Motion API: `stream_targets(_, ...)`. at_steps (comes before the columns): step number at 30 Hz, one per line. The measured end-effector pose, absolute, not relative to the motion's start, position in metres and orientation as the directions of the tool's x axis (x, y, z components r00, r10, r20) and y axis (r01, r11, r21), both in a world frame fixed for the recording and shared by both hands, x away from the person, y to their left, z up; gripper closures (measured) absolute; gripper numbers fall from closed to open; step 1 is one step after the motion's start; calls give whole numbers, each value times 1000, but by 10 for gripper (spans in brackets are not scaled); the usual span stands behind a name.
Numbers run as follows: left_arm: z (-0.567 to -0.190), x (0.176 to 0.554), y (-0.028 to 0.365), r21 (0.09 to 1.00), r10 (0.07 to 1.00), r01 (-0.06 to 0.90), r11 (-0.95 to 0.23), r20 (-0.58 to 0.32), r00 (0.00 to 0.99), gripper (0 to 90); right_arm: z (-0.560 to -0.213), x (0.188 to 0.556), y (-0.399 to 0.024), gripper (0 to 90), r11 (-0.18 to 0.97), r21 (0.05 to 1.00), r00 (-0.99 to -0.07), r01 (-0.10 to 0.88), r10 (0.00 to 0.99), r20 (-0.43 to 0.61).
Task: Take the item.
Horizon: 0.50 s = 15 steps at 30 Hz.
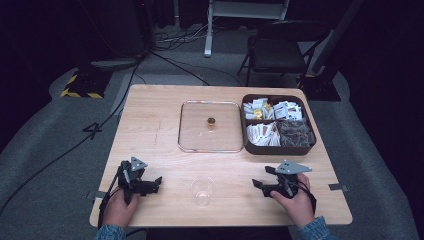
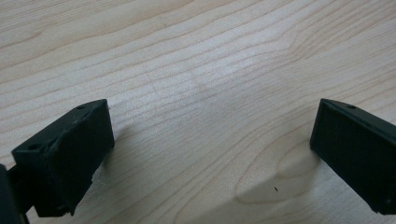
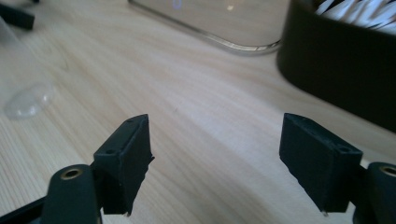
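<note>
A clear plastic cup (image 1: 202, 190) stands upright near the table's front edge, midway between my two grippers. My left gripper (image 1: 156, 184) rests on the wood to the cup's left, pointing right. Its jaws stand wide apart over bare wood (image 2: 210, 140). My right gripper (image 1: 263, 177) lies to the cup's right, pointing left, open with nothing between its jaws (image 3: 215, 140). In the right gripper view the cup (image 3: 28, 100) shows faintly at the left.
A clear square lid (image 1: 197, 125) with a small gold knob (image 1: 210, 121) lies flat at the table's centre. To its right sits a dark compartment box (image 1: 248, 145) holding packets; its wall (image 3: 336, 60) is near the right gripper. A folding chair (image 1: 280, 47) stands beyond the table.
</note>
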<state>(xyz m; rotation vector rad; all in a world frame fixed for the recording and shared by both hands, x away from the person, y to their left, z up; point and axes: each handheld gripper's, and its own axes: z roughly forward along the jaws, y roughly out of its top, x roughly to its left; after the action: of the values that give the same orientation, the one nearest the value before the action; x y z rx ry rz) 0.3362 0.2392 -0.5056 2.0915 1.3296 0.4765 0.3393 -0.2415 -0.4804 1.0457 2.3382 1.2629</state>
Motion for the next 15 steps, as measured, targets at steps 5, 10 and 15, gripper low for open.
stream_targets(5, -506, 336, 239, 661, 902, 683, -311, -21, 432, 0, -455, 346, -260, 298, 301, 831, -649, 467, 755, 92)
stream_targets(10, -506, 336, 239, 660, 902, 683, -312, -21, 432, 0, -438, 351, -276, 290, 241, 845, -598, 478, 794, 112)
stream_targets(15, -506, 336, 239, 661, 902, 683, -312, -21, 432, 0, -424, 354, -293, 265, 199, 857, -554, 476, 824, 116)
